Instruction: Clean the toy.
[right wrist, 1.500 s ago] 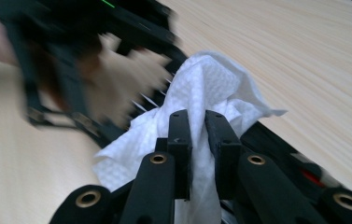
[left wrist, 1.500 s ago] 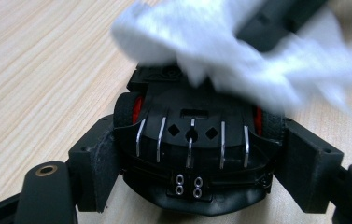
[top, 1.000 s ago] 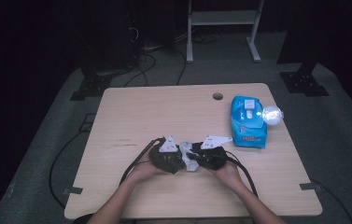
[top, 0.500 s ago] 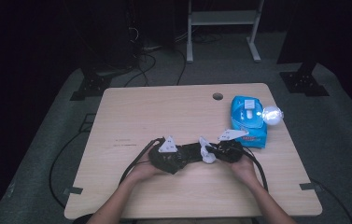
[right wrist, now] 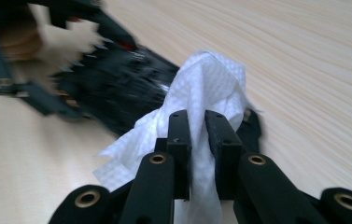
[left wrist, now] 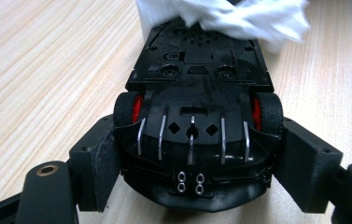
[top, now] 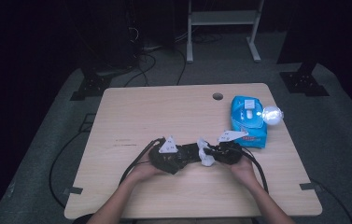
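On the pale wooden surface (top: 164, 112), in a dark room, lies a blue wipes pack (top: 247, 120). Left tongs (left wrist: 192, 154) clamp an upturned black toy car (left wrist: 197, 116); right tongs (right wrist: 197, 135) pinch a white wipe (right wrist: 211, 88) against it.

The toy car (left wrist: 197, 116) is black plastic, and its underside looks shiny and smooth, with small moulded holes and ridges. At 6 o'clock on it sit 5 thin shiny metal strips and 4 little silver metal rings. Its tyres look like dull black rubber with a grooved tread, and the wheel hubs are bright red plastic. The wipe (right wrist: 201, 107) is soft white cloth-like paper with a fine bumpy pattern, crumpled and matt. The table (top: 155, 112) is pale wood with fine grain lines and a smooth, dull top. The wipes pack (top: 247, 116) at 2 o'clock is glossy blue plastic film.
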Demonstrator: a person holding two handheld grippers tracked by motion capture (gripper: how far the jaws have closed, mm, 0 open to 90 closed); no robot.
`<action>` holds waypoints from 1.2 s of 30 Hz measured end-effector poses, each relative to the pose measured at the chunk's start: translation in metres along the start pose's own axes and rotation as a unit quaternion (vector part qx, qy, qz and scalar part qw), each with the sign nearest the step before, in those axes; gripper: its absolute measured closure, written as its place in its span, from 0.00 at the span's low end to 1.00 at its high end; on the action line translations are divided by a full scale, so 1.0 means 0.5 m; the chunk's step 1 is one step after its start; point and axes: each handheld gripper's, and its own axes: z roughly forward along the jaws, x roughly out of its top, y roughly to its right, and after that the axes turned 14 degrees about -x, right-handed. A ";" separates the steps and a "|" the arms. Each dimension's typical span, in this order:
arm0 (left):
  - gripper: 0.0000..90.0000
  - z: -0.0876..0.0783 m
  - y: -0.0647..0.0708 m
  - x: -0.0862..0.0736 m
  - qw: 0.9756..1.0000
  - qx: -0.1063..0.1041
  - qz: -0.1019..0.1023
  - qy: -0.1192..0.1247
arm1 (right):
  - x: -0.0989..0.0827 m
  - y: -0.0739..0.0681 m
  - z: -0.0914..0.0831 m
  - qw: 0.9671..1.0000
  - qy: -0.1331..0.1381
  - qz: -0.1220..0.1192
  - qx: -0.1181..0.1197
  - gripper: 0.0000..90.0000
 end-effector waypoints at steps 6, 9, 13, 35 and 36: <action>0.26 0.000 0.002 0.000 1.000 0.003 0.004 0.000 | -0.005 0.018 -0.003 0.999 -0.014 -0.014 -0.033 0.89; 0.26 0.000 0.001 -0.001 1.000 0.001 0.001 0.001 | -0.017 0.050 -0.007 0.998 -0.030 0.012 -0.053 0.89; 0.26 -0.001 0.000 -0.001 1.000 0.001 0.000 0.001 | -0.020 0.053 -0.009 0.998 -0.031 0.017 -0.049 0.89; 0.26 0.010 0.007 0.007 1.000 0.008 0.002 0.004 | 0.049 -0.072 0.031 0.999 0.021 -0.009 0.048 0.90; 0.26 0.010 0.007 0.007 1.000 0.009 0.001 0.004 | 0.047 -0.067 0.030 0.999 0.019 -0.008 0.037 0.90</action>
